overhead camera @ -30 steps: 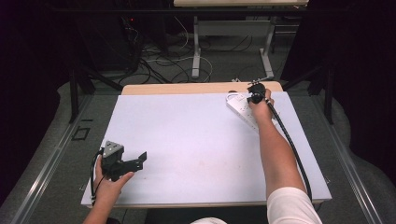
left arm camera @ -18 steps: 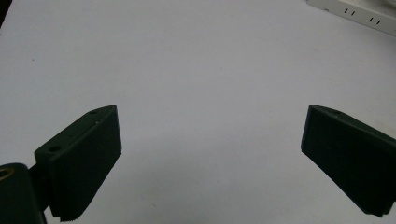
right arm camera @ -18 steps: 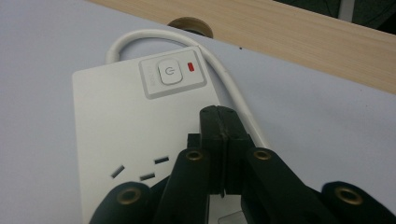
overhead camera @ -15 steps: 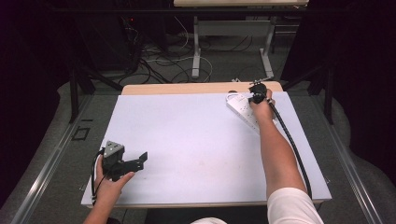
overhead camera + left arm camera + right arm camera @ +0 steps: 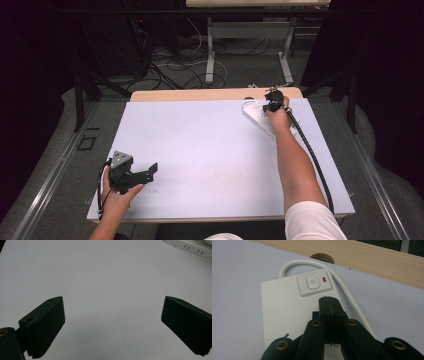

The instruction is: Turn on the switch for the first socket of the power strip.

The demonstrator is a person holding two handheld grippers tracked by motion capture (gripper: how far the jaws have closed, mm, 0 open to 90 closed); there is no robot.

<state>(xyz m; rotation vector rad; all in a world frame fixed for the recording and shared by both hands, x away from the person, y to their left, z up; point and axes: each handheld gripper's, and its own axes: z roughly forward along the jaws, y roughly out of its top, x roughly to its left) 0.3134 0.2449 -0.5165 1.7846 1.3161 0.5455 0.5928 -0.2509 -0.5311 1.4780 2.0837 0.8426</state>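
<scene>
At the far right of the worktop, we start:
Power strip: a white power strip lies flat near the far right corner of the white worktop, slanting toward the near right, and a slice of it peeks in at the top right of the left tool view, sockets showing.
Switch: up close in the right tool view, the strip carries a white power button in a grey frame, and right beside it a small red indicator.
Cord: a white cord loops off the strip's far end, curves round the switch corner and runs down along the strip's edge on the worktop.
Right tool: the right tool sits over the strip with its black jaws pressed flat together, nothing between them, the tips just short of the switch frame; whether they touch the casing I cannot tell. From above it is at the strip's far end, the person's arm stretched out to it, black cable trailing back along the forearm.
Left tool: well apart at the near left, the left tool rests by the worktop's front edge in the person's hand, grey plate on top. Its jaws stand wide apart, bare white surface between them.
Beyond the worktop: a strip of light wood runs along the far edge, with a round brown disc at that edge behind the cord; cables lie on the floor farther back.
</scene>
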